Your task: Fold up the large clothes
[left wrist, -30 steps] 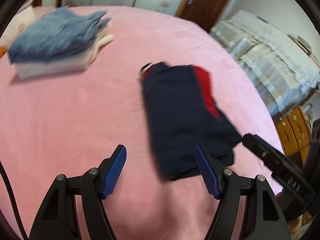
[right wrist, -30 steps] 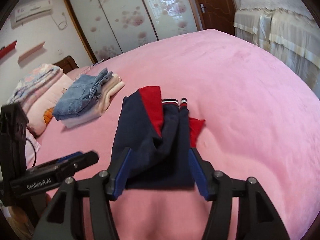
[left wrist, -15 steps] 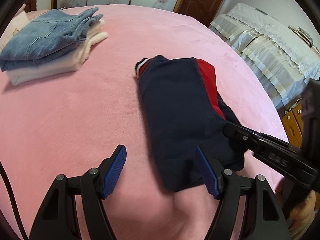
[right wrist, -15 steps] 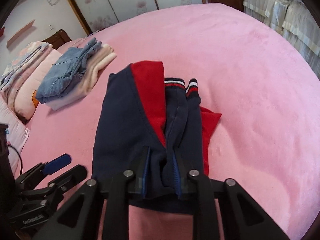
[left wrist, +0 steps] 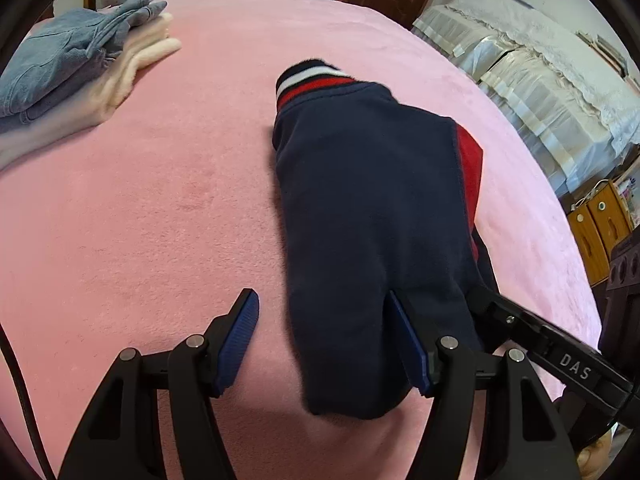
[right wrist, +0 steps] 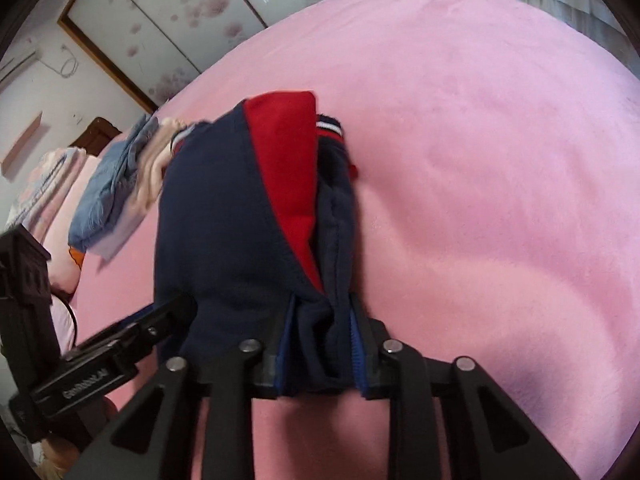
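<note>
Pinching the near hem of the navy-red garment, right gripper is clamped; left gripper gapes, one finger over the hem. Probably final fold: lift forward across pink bed, toward folded stack.

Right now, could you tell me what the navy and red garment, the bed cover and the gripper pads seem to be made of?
Navy and red garment: looks like soft matte fleece or sweatshirt knit, with a fuzzy nap and a striped ribbed cuff.
Bed cover: probably plush pink fleece, short pile with brushed shading.
Left gripper pads: blue and finely ribbed, likely rubber; black arms, probably plastic.
</note>
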Motion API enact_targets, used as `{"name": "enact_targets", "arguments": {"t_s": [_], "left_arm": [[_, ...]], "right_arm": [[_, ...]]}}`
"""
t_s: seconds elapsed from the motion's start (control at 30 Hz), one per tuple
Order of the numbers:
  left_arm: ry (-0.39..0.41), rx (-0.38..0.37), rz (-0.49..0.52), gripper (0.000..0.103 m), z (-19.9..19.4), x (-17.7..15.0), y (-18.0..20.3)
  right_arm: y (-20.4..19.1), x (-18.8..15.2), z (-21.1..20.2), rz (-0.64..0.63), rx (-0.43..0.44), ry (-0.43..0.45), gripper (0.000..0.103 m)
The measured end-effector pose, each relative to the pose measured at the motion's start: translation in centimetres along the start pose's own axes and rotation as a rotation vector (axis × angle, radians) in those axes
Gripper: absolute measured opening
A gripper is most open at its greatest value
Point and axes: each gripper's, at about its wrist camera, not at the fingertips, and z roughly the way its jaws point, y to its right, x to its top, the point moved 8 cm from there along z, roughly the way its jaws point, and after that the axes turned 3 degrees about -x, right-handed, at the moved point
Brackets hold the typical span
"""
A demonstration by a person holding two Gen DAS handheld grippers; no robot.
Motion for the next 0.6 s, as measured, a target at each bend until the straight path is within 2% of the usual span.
{"name": "enact_targets", "arguments": {"t_s": [0.07,0.17,0.33,0.47,0.6], "left_arm": [[0.0,-0.001,-0.001,0.064,-0.7,0.2,-0.1],[0.038,0.006,0.012,0.064,-2.8,1.1,-0.1],[0.107,0.008,0.029,0.064,-4.5,4.6,0.7],[0.116,0.015,0.024,0.064,-3.3,7.5,0.8],[0.08,0.043,0.024,0.062,0.1,9.2,0.5]], "right_arm": [[-0.5,0.4,-0.9,-0.032,-0.019,0.014,0.036],[-1.6,1.7,-3.2,-0.088,-0.044,0.074,0.036],[-5.1,5.2,-5.9,-0.183,-0.006,0.202,0.036],[-7.5,7.7,-4.5,-0.236,0.008,0.229,0.035],[-7.6,9.5,-0.6,-0.226,-0.003,0.174,0.023]]}}
